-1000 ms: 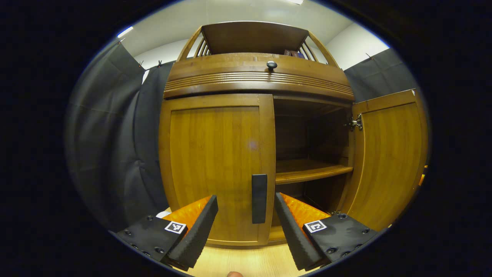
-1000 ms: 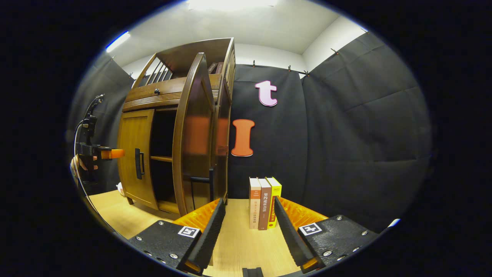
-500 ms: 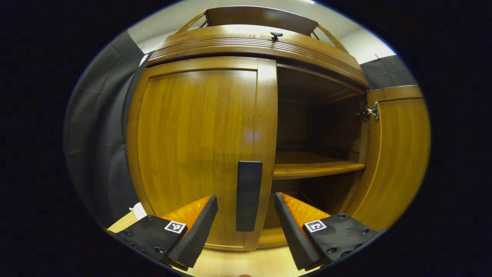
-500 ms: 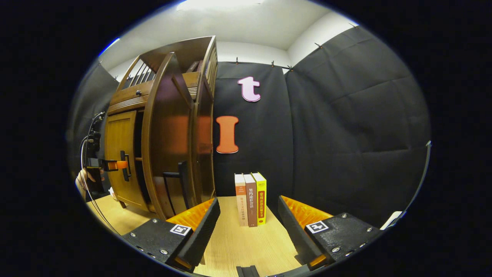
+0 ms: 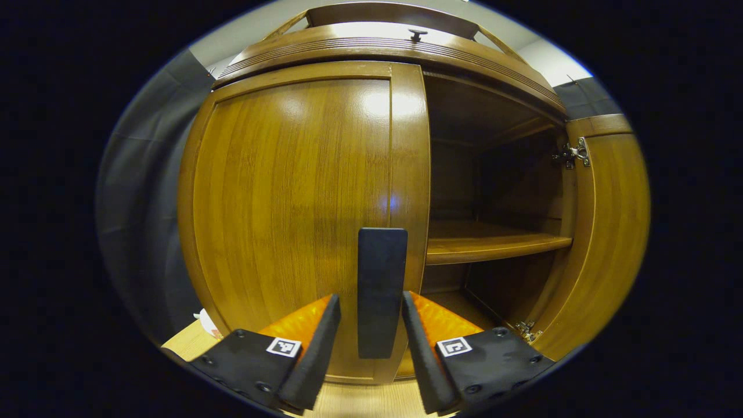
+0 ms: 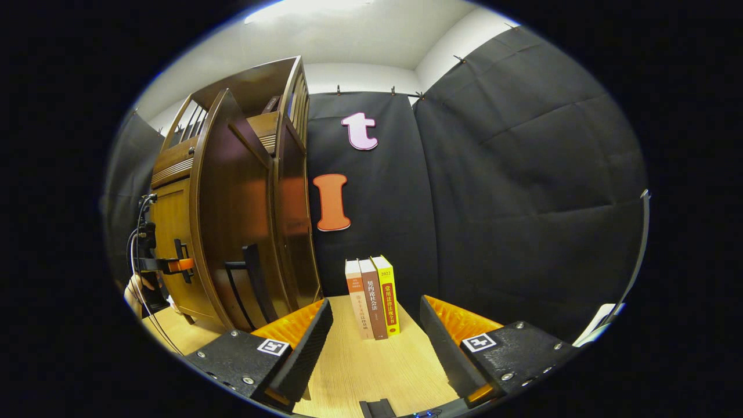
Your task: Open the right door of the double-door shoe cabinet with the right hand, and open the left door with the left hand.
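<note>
Left gripper view: closed left door (image 5: 302,209); its black handle (image 5: 381,290) stands between the parted fingers of the left gripper (image 5: 371,342), contact not discernible; right door (image 5: 603,232) swung open. Right gripper view: shoe cabinet (image 6: 232,215) at left, three upright books (image 6: 371,296), right gripper (image 6: 371,342) spread wide, grasping nothing.
</note>
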